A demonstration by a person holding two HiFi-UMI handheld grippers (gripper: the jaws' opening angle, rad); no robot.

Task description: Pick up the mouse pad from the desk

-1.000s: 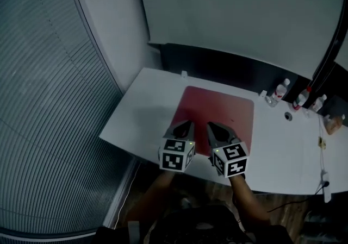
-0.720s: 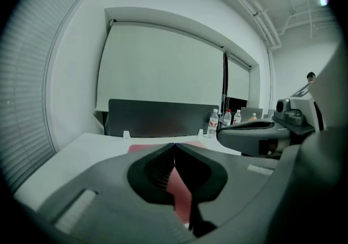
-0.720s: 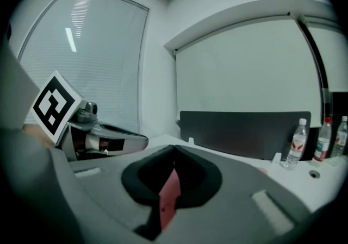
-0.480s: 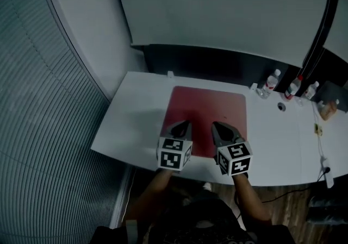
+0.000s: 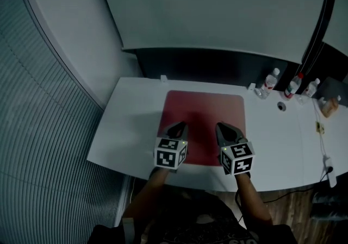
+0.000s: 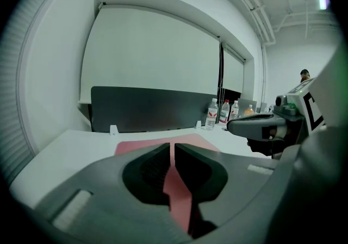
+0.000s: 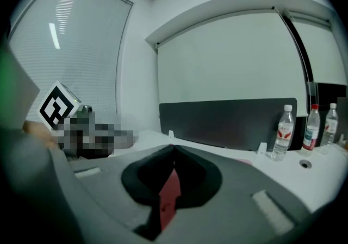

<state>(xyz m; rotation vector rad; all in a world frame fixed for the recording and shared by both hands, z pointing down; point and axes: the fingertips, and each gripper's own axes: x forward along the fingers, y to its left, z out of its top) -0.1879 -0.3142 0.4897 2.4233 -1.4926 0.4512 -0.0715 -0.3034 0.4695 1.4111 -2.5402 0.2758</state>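
Observation:
A red mouse pad (image 5: 204,111) lies flat on the white desk (image 5: 130,123), nearer its middle. My left gripper (image 5: 179,125) and right gripper (image 5: 222,126) are side by side over the pad's near half, both pointing away from me and slightly down. In the left gripper view the jaws (image 6: 173,148) are shut with nothing between them, and the mouse pad (image 6: 144,146) shows beyond. The right gripper (image 7: 173,150) is also shut and empty, with the mouse pad (image 7: 169,191) red under its jaws. Whether either tip touches the pad I cannot tell.
Three water bottles (image 5: 271,81) stand at the desk's back right before a dark partition panel (image 5: 206,63). A round cable hole (image 5: 281,106) and an orange object (image 5: 329,107) lie to the right. Window blinds (image 5: 49,145) fill the left side.
Both grippers have moved forward and down, from the desk's front edge to over the pad's near half. Their jaws stay shut.

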